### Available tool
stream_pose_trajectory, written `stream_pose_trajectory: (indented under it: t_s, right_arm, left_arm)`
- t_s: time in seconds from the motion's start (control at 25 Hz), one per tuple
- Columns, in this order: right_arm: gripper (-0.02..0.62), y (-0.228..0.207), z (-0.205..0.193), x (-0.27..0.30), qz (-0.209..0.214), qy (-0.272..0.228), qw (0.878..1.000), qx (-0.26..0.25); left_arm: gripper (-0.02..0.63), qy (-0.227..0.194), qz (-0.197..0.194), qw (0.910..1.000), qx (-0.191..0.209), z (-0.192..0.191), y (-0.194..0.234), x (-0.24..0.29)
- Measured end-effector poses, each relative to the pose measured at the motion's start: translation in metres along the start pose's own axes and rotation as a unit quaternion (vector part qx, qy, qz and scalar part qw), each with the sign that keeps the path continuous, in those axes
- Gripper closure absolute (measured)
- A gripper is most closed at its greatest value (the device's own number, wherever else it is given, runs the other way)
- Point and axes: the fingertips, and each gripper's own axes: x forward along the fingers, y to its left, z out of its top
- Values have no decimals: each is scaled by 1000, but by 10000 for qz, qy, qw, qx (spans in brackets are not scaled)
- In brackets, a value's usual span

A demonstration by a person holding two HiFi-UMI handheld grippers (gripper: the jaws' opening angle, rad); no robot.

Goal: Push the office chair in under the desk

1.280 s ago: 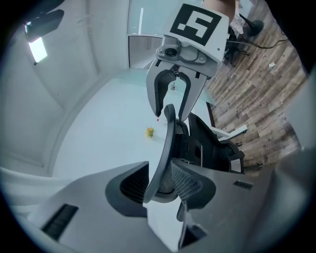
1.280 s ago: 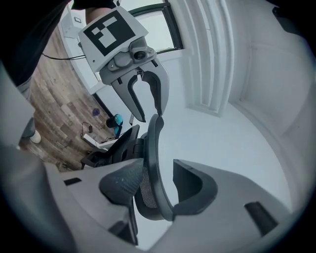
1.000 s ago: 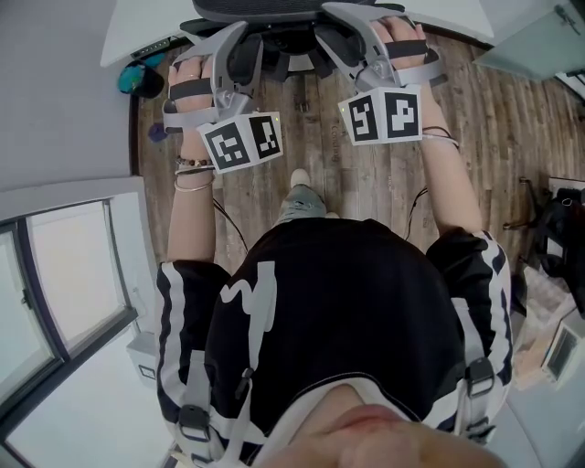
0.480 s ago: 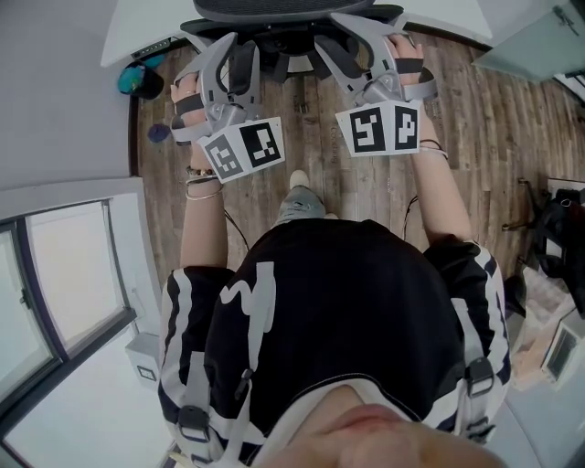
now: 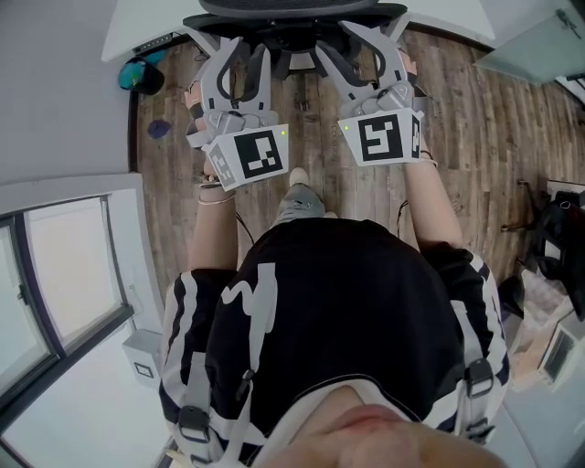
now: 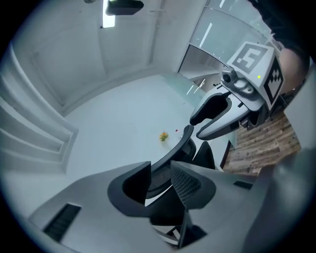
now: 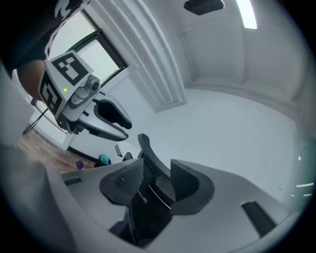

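Note:
The office chair's black mesh backrest [image 5: 292,9] shows at the head view's top edge, against the white desk [image 5: 137,32]. Both grippers point level at its top rim. My left gripper [image 5: 233,44] has its two fingers spread side by side. In the left gripper view the thin rim [image 6: 180,146] runs through the gap between the left gripper's [image 6: 160,170] pads, narrower than that gap. My right gripper [image 5: 375,32] stands the same way. Its view shows the rim [image 7: 148,150] loose between the right gripper's [image 7: 155,170] pads.
A teal object [image 5: 137,78] and a small purple one [image 5: 157,128] lie on the wood floor by the desk's left end. A black bag [image 5: 562,228] stands at the right. A small yellow thing [image 6: 163,136] lies on the desk. A window ledge runs along the left.
Both grippers have rolled, so their marker cubes now face up and the fingers lie side by side. They have edged inward toward each other. The backrest has slid slightly toward the top edge.

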Motion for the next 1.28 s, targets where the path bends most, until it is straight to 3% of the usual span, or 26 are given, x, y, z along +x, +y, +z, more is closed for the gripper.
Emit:
stream_pose_trajectory:
  t_s: [0.36,0.64,0.84,1.08,1.28]
  right_arm:
    - [450,11,-1,-3,78,-131,9967,793]
    - [513,12,-1,-8,28,-256,9897,1411]
    - [532,19,-6,-13,96,-203,9854,1687]
    - [565,20,-6,-15,245,-329,9714,2337]
    - [581,25,-9,-20,363,-354,9604,2740]
  left_arm:
    - [489,-211,20,9967,-789,4,-2,-6]
    - [528,-448,-103,9845,-1691,9,-6,-10]
    - [551,-556,-15,9795,-1938,5,-9,-12]
    - [569,-503,-62,9694,-2403,-2,-14,-15]
    - [584,-503,-133,9669,-2498,-2,-20,-16]
